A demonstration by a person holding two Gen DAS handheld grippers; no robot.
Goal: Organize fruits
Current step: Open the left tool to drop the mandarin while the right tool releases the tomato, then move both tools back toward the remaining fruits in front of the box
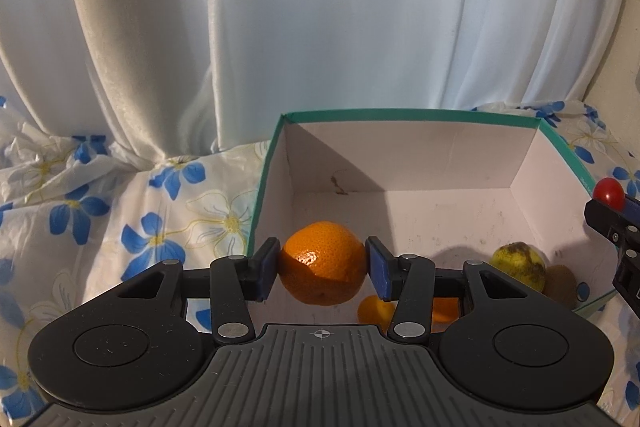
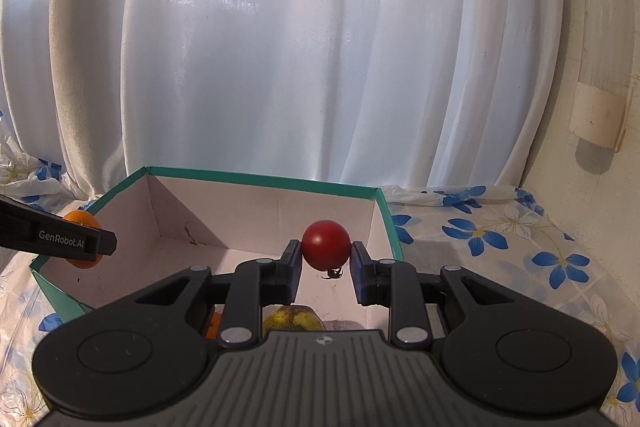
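My left gripper is shut on an orange mandarin and holds it above the near left part of a green-rimmed cardboard box. My right gripper is shut on a small red tomato and holds it over the same box. In the left wrist view the tomato and right gripper show at the right edge. In the right wrist view the mandarin shows behind the left gripper's finger. A yellow-green pear, a kiwi and an orange fruit lie in the box.
The box stands on a tablecloth with blue flowers. A white curtain hangs close behind the box. A wall with a white bracket is at the right.
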